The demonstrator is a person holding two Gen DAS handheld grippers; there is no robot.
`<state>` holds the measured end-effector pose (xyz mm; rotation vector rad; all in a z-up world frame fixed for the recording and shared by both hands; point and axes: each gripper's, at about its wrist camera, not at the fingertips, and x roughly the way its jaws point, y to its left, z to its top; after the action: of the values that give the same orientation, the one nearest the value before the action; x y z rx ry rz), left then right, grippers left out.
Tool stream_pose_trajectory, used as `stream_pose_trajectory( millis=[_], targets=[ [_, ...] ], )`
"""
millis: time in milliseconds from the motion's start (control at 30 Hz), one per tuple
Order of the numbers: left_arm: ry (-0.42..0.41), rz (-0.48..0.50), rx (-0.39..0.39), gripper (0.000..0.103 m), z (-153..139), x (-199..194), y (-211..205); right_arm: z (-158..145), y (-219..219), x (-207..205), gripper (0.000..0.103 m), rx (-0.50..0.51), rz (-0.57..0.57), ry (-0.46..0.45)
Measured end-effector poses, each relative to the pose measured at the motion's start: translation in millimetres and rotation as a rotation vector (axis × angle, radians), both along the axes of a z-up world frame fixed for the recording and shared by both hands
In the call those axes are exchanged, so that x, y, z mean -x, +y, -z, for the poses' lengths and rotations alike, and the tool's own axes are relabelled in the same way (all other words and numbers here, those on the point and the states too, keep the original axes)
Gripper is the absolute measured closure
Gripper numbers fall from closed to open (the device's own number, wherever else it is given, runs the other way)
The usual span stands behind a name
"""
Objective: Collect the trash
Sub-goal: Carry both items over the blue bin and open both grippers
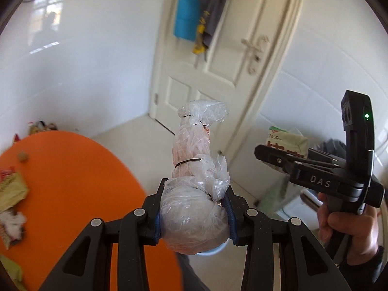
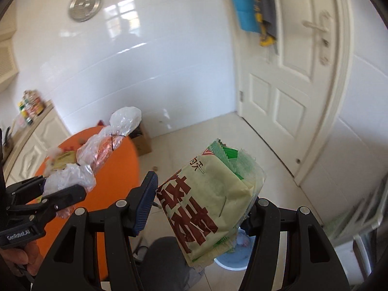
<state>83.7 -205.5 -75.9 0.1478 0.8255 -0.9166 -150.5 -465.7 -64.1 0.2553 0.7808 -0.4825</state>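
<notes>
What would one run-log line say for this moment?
left gripper: shut on clear plastic bundle | right gripper: shut on green packet | both: lifted beside orange table | more trash on table

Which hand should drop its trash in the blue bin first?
Probably the right: its gripper holds the green packet nearly over the blue bin. The left gripper holds a plastic bundle beside the orange table.

Crinkled clear plastic bag (image 1: 194,213); glossy wall tiles (image 2: 157,55) — smooth.
</notes>
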Motion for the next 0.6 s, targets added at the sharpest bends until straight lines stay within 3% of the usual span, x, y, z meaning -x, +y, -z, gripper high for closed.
stream_pose_trajectory(
  millis=[233,467,600],
  targets=[
    [0.212,0.102,-0.147,0.066,75.8,-25.2,-86.0,87.7,-74.5,26.7,0.043,-0.187,0.142,0.093],
    [0.364,0.139,-0.312,0.065,152.6,-59.8,-145.5,174.4,-130.8,48.9,0.042,-0.385,0.25,0.141],
    [0.411,0.146,-0.377,0.061,178.8,-77.2,-175.1,211.5,-153.6,57.6,0.037,-0.471,0.3,0.164]
  ],
)
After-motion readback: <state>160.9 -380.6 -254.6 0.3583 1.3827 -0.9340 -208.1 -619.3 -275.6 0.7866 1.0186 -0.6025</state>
